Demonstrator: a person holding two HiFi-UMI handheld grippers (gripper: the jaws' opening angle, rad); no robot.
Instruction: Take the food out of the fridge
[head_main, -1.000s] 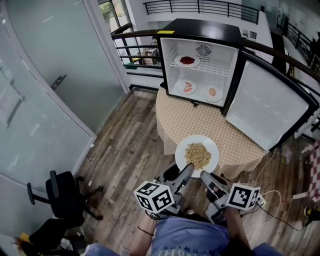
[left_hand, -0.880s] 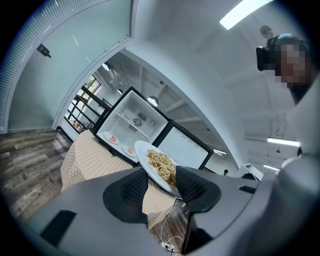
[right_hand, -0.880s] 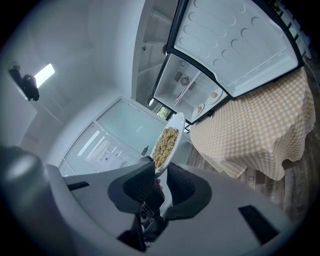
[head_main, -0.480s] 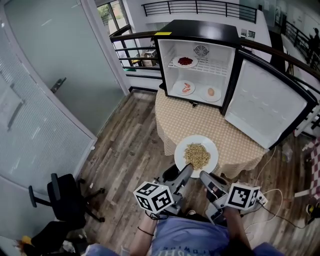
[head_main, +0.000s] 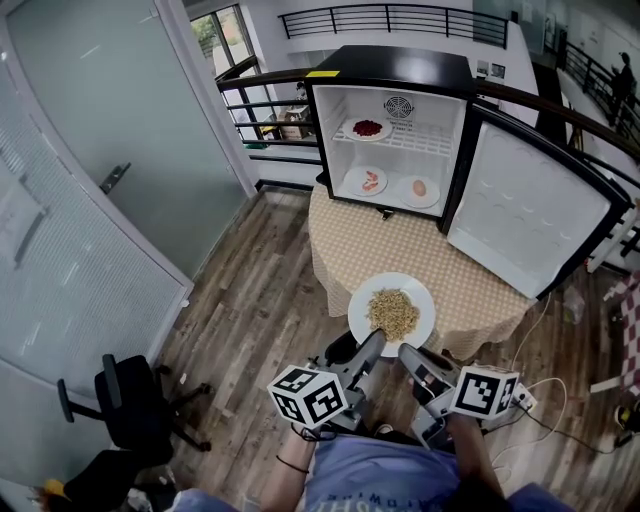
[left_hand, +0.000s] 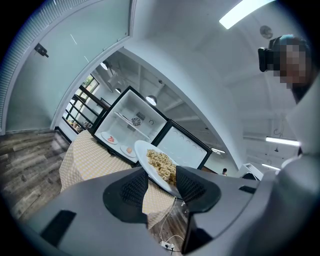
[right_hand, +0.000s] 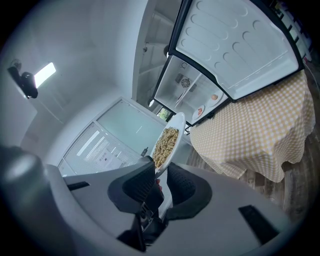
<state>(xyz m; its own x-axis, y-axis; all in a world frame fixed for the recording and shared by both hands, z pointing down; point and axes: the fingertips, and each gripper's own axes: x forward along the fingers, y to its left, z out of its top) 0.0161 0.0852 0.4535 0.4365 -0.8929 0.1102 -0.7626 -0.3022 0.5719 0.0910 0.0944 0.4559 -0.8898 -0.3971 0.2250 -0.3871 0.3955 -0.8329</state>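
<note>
A white plate of noodles (head_main: 392, 312) hangs level over the near edge of the round table with the checked cloth (head_main: 350, 245). My left gripper (head_main: 372, 342) is shut on the plate's near rim from the left. My right gripper (head_main: 406, 352) is shut on the same rim from the right. The plate (left_hand: 159, 167) slants between the pads in the left gripper view, and in the right gripper view its rim (right_hand: 167, 142) is pinched. The black fridge (head_main: 392, 62) stands open at the table's far side. Inside are a plate of red food (head_main: 368, 129), a plate of pink food (head_main: 371, 182) and a plate with an egg (head_main: 419, 188).
The fridge door (head_main: 525, 210) swings out to the right over the table. A glass wall (head_main: 90, 180) runs along the left, with a black office chair (head_main: 125, 405) on the wooden floor. A railing (head_main: 265, 100) stands behind the fridge. Cables (head_main: 525, 400) lie at the right.
The head view has tipped slightly, so the fridge sits a little lower in the picture. Both grippers and the plate have kept still.
</note>
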